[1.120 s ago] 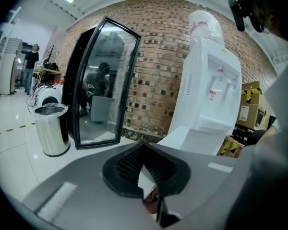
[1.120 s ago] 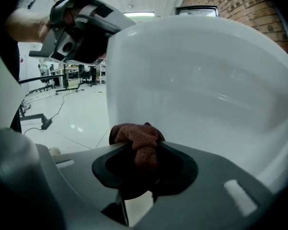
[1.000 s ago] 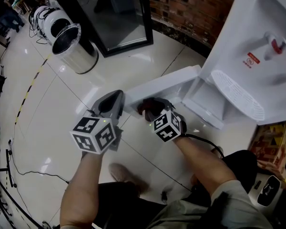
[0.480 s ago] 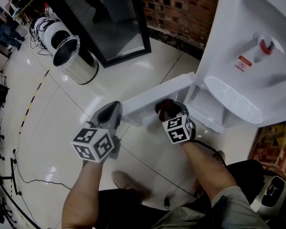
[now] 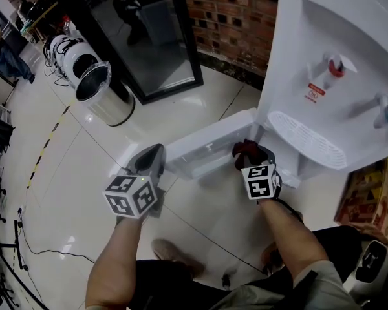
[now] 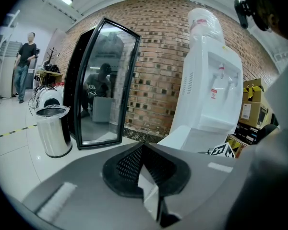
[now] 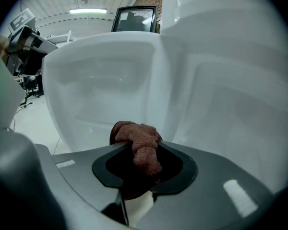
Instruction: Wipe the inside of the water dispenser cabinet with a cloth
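The white water dispenser (image 5: 330, 76) stands at the right with its lower cabinet door (image 5: 207, 146) swung open to the left. My right gripper (image 5: 248, 151) is at the hinge end of that door, by the cabinet opening, shut on a bunched reddish-brown cloth (image 5: 246, 148). In the right gripper view the cloth (image 7: 135, 137) sticks out past the jaws, close to the door's white inner face (image 7: 96, 85) and the cabinet wall (image 7: 230, 109). My left gripper (image 5: 150, 160) hangs left of the door's free end, shut and empty. The left gripper view shows the left gripper (image 6: 143, 152) with its jaws together.
A steel waste bin (image 5: 103, 86) and a black-framed glass panel (image 5: 149, 37) stand at the back left against the brick wall (image 5: 233, 11). Cardboard boxes (image 5: 365, 192) sit right of the dispenser. A person (image 6: 24, 66) stands far off. The floor (image 5: 84, 160) is glossy tile.
My right gripper has carried the cloth to the right along the open door, from its middle to the hinge end by the cabinet. The left gripper has stayed put.
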The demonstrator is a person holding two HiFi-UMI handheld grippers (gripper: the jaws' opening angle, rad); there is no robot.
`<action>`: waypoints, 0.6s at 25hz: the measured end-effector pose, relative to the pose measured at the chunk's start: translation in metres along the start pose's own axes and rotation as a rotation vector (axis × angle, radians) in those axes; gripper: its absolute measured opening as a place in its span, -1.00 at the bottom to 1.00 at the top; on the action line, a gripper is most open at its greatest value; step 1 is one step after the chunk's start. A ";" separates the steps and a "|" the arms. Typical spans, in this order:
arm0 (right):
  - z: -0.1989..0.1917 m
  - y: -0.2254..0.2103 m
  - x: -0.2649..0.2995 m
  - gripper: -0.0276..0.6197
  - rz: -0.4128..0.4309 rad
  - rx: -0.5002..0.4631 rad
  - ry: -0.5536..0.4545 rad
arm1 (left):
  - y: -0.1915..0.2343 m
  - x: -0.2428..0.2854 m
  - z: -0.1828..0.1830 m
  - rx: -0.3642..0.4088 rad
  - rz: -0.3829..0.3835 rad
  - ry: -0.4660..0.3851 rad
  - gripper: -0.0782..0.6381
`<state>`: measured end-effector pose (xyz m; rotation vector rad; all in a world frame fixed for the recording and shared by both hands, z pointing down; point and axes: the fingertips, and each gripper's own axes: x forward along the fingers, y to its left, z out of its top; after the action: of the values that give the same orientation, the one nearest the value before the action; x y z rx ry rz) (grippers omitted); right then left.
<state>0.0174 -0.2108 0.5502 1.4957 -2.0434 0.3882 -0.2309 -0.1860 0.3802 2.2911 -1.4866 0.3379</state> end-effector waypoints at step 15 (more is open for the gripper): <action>-0.003 -0.025 0.006 -0.49 -0.026 0.054 0.010 | -0.005 0.006 -0.004 -0.006 0.002 -0.005 -0.78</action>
<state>0.0400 -0.2219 0.5543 1.5480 -2.0184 0.4428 -0.2241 -0.1876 0.3852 2.2873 -1.4903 0.3281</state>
